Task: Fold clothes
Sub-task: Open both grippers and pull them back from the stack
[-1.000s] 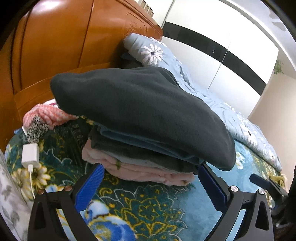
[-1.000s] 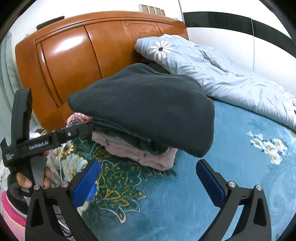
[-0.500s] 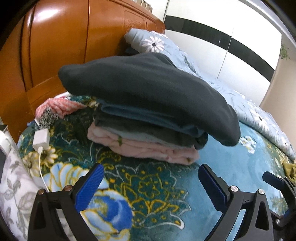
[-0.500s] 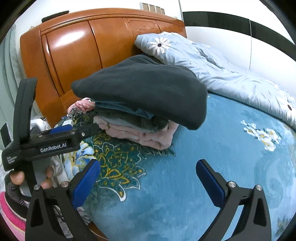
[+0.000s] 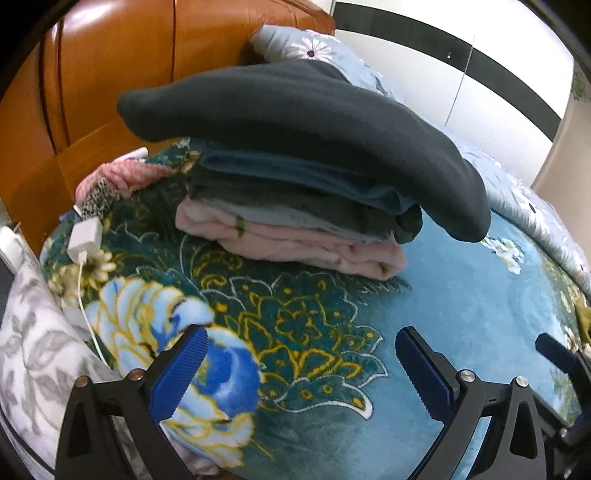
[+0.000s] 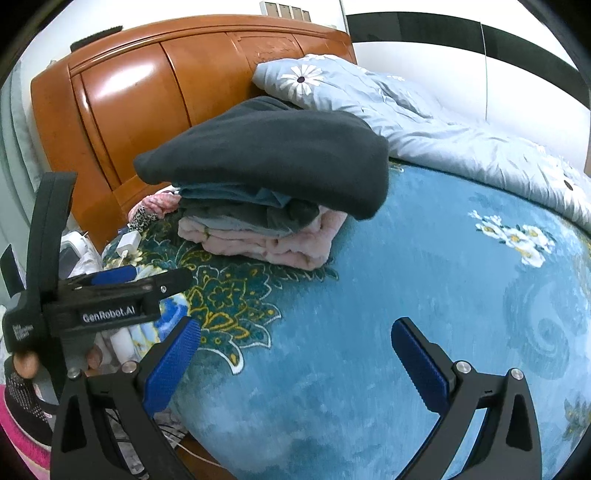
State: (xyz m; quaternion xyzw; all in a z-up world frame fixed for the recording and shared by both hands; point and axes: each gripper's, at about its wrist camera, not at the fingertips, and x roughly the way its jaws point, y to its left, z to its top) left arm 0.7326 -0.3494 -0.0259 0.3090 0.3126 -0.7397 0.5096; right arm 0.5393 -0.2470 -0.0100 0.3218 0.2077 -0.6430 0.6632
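Several folded garments form a stack (image 5: 295, 206) on a teal floral blanket (image 5: 461, 314) spread over a bed, close to the orange-brown wooden headboard (image 6: 147, 99). A wide dark grey garment (image 5: 314, 122) lies on top and overhangs the pile on both sides; beneath it sit a teal-blue layer (image 5: 295, 171), grey layers and, at the bottom, a pale pink fleece piece (image 5: 295, 240) resting on the blanket.

Left of the stack, against the headboard, lie a crumpled pink knit item (image 5: 129, 173) and a small black-and-white patterned piece (image 5: 98, 197). A white charger block (image 5: 85, 238) with its cable lies on the blanket near them. Behind the stack, a pale blue quilt (image 6: 424, 125) printed with white daisies is bunched along the far side of the bed, under a white wall with a black band (image 6: 480, 33).

Both claws hover over the blanket, apart from the clothes. The left claw (image 5: 299, 365) has its blue-padded jaws spread wide with nothing between them. The right claw (image 6: 295, 354) is likewise spread wide and holds nothing. In the right wrist view, a hand (image 6: 33, 365) grips the handle of the left device at the bed's near corner, beside a grey leaf-patterned cloth (image 5: 33, 354).
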